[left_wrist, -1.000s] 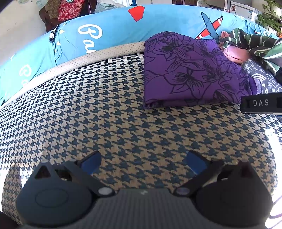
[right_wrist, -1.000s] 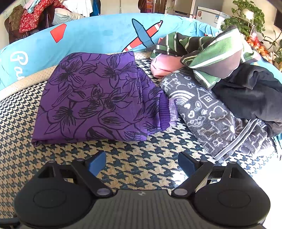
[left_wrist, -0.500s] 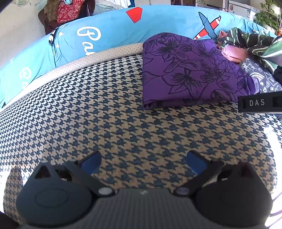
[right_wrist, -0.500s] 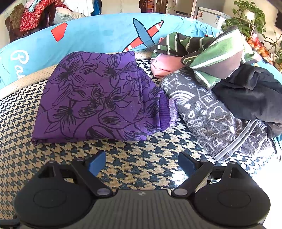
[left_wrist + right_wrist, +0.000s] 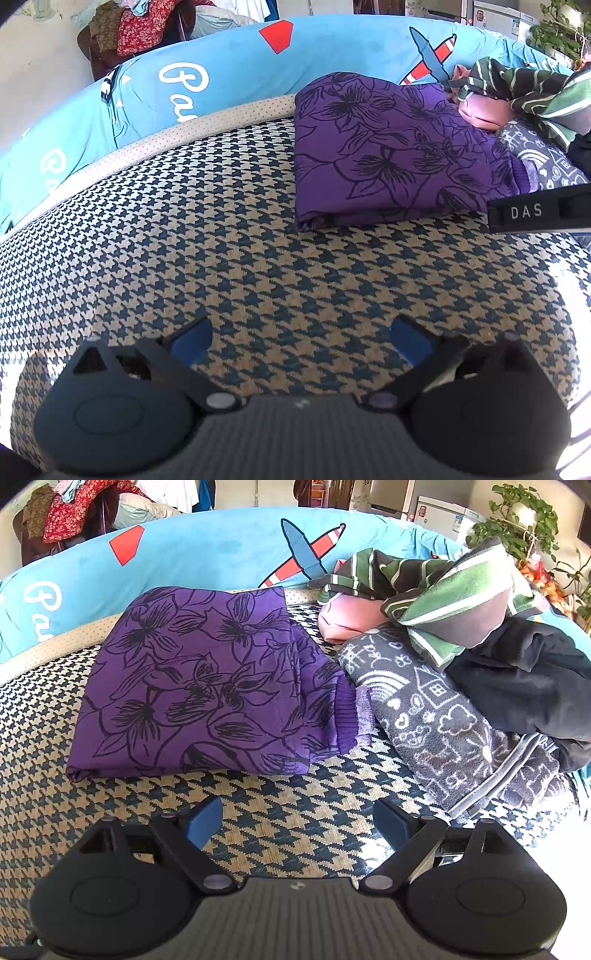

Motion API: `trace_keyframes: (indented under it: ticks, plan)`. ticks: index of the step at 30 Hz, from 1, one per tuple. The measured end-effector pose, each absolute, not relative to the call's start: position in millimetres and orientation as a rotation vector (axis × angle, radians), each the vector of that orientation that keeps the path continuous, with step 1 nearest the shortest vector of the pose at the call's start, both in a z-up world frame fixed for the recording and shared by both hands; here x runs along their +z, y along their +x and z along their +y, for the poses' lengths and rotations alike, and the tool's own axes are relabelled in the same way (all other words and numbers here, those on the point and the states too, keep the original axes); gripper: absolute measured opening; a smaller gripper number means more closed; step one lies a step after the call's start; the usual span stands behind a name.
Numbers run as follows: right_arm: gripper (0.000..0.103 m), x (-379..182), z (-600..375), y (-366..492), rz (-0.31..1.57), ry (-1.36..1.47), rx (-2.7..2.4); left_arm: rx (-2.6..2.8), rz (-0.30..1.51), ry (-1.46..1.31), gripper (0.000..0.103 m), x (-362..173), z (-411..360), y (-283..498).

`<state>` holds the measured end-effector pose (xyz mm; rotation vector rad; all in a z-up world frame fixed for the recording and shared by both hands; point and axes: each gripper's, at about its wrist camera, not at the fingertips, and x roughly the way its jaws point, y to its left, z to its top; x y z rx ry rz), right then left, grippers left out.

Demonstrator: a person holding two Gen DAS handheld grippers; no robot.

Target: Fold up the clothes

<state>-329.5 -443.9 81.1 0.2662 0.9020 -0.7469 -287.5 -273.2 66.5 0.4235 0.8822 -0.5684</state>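
Spread under everything as a work surface: houndstooth cover (image 5: pixel 280 834). Folded flat and set toward the blue bolster (image 5: pixel 207 554), clearing room: purple floral garment (image 5: pixel 207 686). Heaped just right of it, apparently awaiting folding: grey doodle fleece (image 5: pixel 443 716), striped top (image 5: pixel 450 590), black garment (image 5: pixel 528 679). Hovered spread, holding nothing: left gripper (image 5: pixel 301 341), right gripper (image 5: pixel 297 821).

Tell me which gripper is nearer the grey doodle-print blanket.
Right. The right gripper sits open just below-left of the grey doodle-print blanket. The left gripper, also open, is farther, with the blanket at its view's far right edge.
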Motion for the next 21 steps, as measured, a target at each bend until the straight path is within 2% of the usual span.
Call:
trace_keyframes:
  ticks: [21]
  plan:
    - [0.088,82,-442,-328,0.906,0.247,-0.738,-0.601,0.825,0.451,0.103,70,-271,-302]
